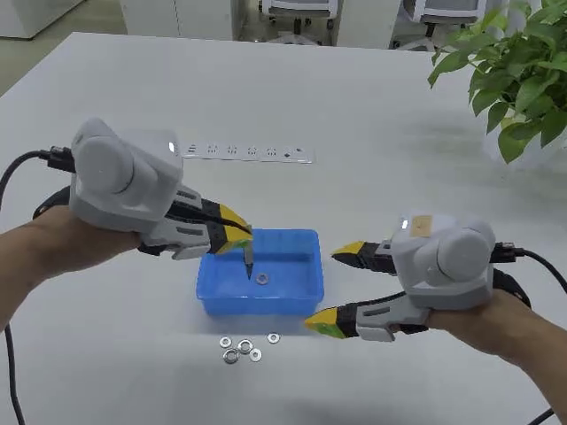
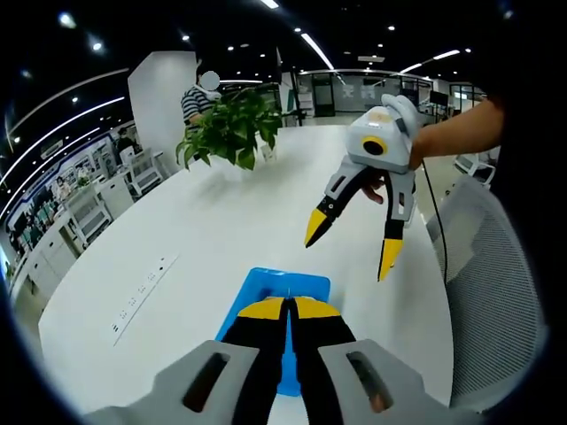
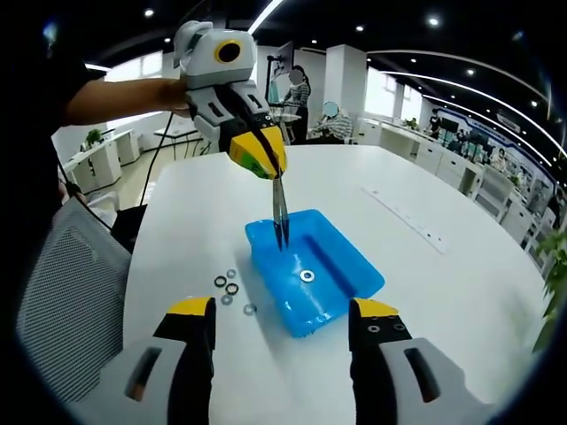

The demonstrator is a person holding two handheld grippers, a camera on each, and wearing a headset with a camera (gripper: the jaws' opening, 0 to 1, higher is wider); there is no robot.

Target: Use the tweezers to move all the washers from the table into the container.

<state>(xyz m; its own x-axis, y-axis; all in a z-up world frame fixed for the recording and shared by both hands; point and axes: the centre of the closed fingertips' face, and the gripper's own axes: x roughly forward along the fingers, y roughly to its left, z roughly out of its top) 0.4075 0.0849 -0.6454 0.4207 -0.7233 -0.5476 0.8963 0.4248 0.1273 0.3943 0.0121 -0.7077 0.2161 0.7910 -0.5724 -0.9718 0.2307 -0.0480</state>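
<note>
Item 1, loose washers (image 1: 244,347): small cluster flat on table (image 1: 372,133), just beside container's near wall.
Item 2, my right gripper (image 1: 323,289): jaws wide apart, nothing between them, at container's right end.
Item 3, container (image 1: 266,305): blue tray, one washer (image 1: 262,279) lying inside.
Item 4, tweezers (image 1: 249,257): long axis near vertical, tips pointing down into container, just beside that washer; I cannot tell if tips touch floor.
Item 5, my left gripper (image 1: 241,232): jaws pressed together on tweezers' upper end.
Item 6, power strip (image 1: 244,152), potted plant (image 1: 523,71): farther back.
</note>
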